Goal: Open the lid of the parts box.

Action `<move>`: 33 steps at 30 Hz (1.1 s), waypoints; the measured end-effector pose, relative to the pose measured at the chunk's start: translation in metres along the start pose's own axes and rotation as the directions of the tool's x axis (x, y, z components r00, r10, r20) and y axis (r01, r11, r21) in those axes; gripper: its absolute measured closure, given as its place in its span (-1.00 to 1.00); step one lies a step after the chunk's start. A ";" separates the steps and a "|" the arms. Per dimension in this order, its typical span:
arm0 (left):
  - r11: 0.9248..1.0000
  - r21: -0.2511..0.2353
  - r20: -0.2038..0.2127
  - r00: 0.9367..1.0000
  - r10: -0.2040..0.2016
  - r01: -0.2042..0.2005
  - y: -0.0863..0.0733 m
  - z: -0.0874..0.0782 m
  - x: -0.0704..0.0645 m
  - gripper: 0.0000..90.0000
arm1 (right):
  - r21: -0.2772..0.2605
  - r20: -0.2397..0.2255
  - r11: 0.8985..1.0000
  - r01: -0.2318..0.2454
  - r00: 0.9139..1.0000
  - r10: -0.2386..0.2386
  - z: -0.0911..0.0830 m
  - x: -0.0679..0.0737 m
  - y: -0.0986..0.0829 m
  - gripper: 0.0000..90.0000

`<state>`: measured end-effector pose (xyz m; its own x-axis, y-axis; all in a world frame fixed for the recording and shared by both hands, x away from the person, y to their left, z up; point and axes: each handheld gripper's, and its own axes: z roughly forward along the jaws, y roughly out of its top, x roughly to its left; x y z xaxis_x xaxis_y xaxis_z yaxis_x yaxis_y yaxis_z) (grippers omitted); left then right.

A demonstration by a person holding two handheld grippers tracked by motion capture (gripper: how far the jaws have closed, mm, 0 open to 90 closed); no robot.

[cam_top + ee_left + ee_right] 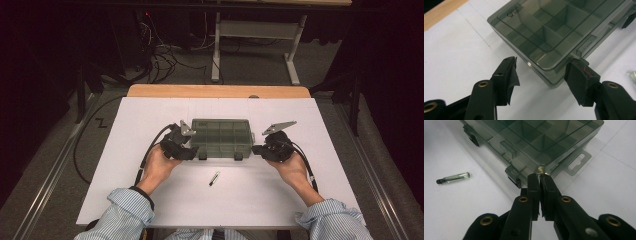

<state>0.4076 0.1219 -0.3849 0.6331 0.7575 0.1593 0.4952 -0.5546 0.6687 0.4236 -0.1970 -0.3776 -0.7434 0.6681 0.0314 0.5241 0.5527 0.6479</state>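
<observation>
A smoky green see-through compartment box [221,137] lies shut in the middle of the white table [150,120], its dividers visible through the lid [554,30]. My left gripper [189,150] is open, and its fingers straddle the box's near left corner [543,62] without pinching it. My right gripper [257,149] is shut, its tips [540,175] pressed against the box's near right corner beside a front latch [514,180]. A small glass vial with a dark cap [214,178] lies loose on the table in front of the box [454,178].
A hang tab [576,162] sticks out from the box's right end. A wooden strip [218,91] runs along the table's far edge. Beyond it stand a white metal frame [257,30] and loose cables [165,55] on the floor.
</observation>
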 end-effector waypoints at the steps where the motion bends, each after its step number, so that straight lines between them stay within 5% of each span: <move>1: 1.000 -0.010 -0.005 1.000 -0.003 0.003 0.000 0.000 0.000 -0.07 | -0.005 0.003 1.000 0.001 1.000 -0.001 -0.001 0.000 0.001 0.97; 14: 0.995 -0.096 -0.018 1.000 -0.017 0.015 0.008 -0.011 0.005 -0.07 | 0.000 0.025 1.000 -0.018 1.000 0.018 0.003 -0.003 0.005 0.85; 24: 0.991 -0.132 -0.012 0.999 -0.036 0.034 0.016 -0.017 0.010 -0.06 | -0.008 0.061 0.995 -0.104 0.993 0.104 0.008 -0.013 0.013 0.75; 33: 0.980 -0.175 0.025 0.995 -0.097 0.100 0.018 -0.020 0.017 -0.05 | 0.010 0.079 0.988 -0.157 0.985 0.155 0.016 -0.019 0.026 0.73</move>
<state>0.4158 0.1313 -0.3557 0.5966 0.7990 0.0757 0.4444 -0.4074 0.7978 0.4575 -0.1873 -0.3736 -0.6177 0.7832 0.0714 0.6381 0.4460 0.6276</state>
